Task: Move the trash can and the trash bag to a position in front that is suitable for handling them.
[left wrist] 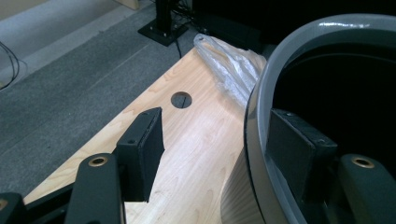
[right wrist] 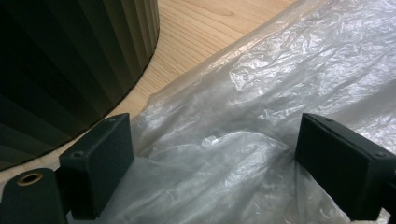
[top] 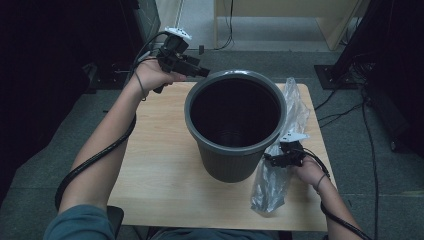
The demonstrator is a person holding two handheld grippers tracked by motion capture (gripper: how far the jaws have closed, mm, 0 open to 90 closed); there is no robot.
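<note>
A dark grey ribbed bin point(top: 230, 165) stands upright in the middle of the wooden table point(top: 155, 150). A crumpled clear plastic bag point(top: 295, 105) lies along the bin's right side. My left gripper point(top: 202, 73) is at the bin's far left rim point(left wrist: 261, 93). Its jaws straddle the rim, one pad inside the bin and one outside, with a gap to the outer pad, so the left gripper point(left wrist: 217, 123) is open. My right gripper point(top: 267, 159) hovers low over the bag point(right wrist: 261, 70) beside the bin wall point(right wrist: 70, 60). It point(right wrist: 215, 130) is open, with bag film between the jaws.
A round cable hole point(left wrist: 181, 100) sits in the table near its far edge. Grey carpet surrounds the table, with cables point(top: 345, 100) on the floor at the right, dark equipment at both sides, and a light wooden unit point(top: 300, 20) behind.
</note>
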